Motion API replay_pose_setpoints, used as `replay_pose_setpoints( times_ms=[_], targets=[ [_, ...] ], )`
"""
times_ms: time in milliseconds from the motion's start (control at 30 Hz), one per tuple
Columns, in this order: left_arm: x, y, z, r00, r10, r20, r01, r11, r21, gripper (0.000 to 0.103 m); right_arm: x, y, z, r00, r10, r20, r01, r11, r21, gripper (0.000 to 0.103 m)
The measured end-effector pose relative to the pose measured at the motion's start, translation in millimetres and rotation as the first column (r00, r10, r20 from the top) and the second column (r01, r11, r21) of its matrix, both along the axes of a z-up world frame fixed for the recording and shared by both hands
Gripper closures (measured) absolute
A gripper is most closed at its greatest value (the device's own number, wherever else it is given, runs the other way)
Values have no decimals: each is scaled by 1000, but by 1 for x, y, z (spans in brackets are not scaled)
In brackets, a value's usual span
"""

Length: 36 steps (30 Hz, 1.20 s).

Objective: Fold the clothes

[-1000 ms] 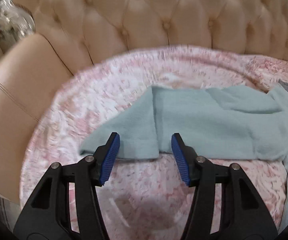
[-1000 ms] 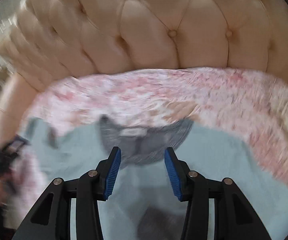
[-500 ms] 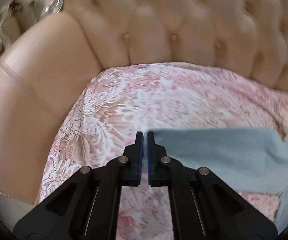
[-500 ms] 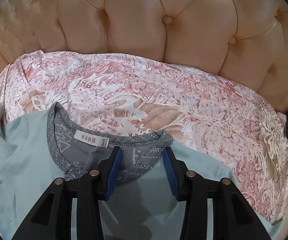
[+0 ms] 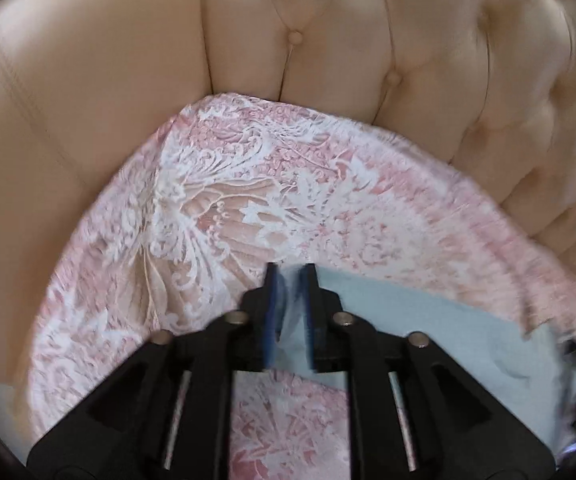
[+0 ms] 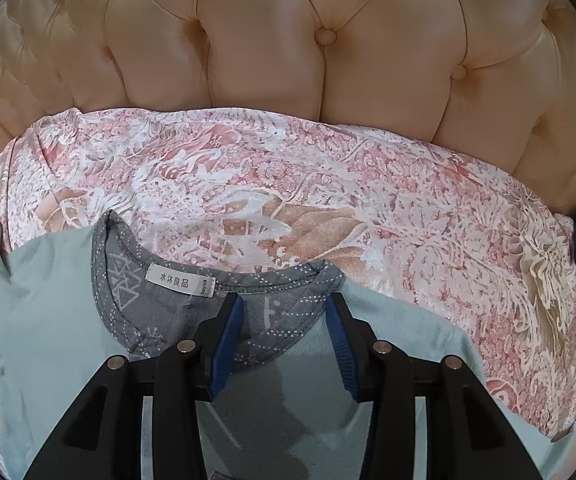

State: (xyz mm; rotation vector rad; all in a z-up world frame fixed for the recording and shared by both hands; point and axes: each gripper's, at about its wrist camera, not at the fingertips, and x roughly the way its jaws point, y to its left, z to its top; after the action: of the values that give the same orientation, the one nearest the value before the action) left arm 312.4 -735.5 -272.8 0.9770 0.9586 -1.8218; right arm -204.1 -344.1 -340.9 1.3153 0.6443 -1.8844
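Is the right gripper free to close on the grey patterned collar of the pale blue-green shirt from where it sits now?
Probably yes. The right gripper is open with its blue pads either side of the grey patterned collar of the pale blue-green shirt; nothing lies between them, only the pink floral cover beyond.

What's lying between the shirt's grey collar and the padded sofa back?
Only the pink floral cover. In the right wrist view it fills the whole stretch from the grey collar to the tufted sofa back.
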Motion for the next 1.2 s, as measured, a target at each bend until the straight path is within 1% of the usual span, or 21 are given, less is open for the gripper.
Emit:
replay_pose_setpoints(
  times_ms=[33,100,167,233,300,333,367,400,433,467,500,600,633,700,767,833,933,1067,1167,1200],
  targets=[
    [10,-2,1,999,22,-48,-21,1000,21,58,-1,0,0,1000,-1,4,1,1000,-3,59],
    [31,-4,-1,988,49,-150,-41,998,57,56,-2,-1,0,1000,1,7,-1,1000,-1,59],
    [42,-1,-6,972,30,-233,-8,996,94,56,-2,-1,0,1000,2,11,-2,1000,2,59],
    [41,8,-9,968,-46,-246,65,995,72,57,-3,-1,0,1000,4,13,-4,1000,3,59],
    [33,14,-15,970,-104,-219,119,991,58,61,-3,-1,0,1000,5,14,-5,1000,2,58],
    [27,17,-22,976,-126,-175,139,988,62,62,-3,-1,0,1000,4,15,-4,1000,2,58],
    [25,17,-26,982,-128,-142,138,988,67,64,-3,-1,1,1000,2,15,-2,1000,3,58],
    [22,18,-30,983,-137,-120,146,987,69,70,-2,-2,1,1000,2,14,-2,1000,5,58],
    [18,20,-34,984,-147,-98,154,986,70,72,-2,-2,1,1000,2,13,-2,1000,7,58],
    [16,21,-34,985,-154,-79,160,985,68,82,-2,-2,1,1000,2,12,-2,1000,8,58],
    [14,22,-34,985,-161,-60,165,984,65,96,-2,-2,1,1000,1,10,-2,1000,9,58],
    [8,28,-23,982,-187,7,187,982,39,96,-2,-2,0,1000,1,8,-1,1000,9,58],
    [9,32,-14,981,-196,13,195,980,25,96,-2,-2,0,1000,1,7,-1,1000,8,58],
    [14,40,3,984,-175,37,176,984,1,96,-2,-2,0,1000,2,8,-2,1000,7,58],
    [23,54,27,990,-143,19,143,990,-15,96,-2,-2,0,1000,1,11,-1,1000,5,58],
    [34,66,35,996,-88,22,89,996,-10,96,-3,-2,0,1000,2,12,-2,1000,5,58],
    [44,73,16,998,-8,58,6,999,48,96,-3,-3,0,1000,5,15,-5,1000,3,57],
    [58,83,-10,989,95,113,-108,987,120,96,-3,-4,-1,1000,2,19,-2,1000,6,57],
    [60,95,-21,983,110,144,-129,984,127,96,-3,-5,-2,1000,3,21,-3,1000,6,57],
    [61,97,-21,984,116,139,-134,983,128,96,-3,-6,-2,1000,4,20,-4,1000,5,57]
  ],
)
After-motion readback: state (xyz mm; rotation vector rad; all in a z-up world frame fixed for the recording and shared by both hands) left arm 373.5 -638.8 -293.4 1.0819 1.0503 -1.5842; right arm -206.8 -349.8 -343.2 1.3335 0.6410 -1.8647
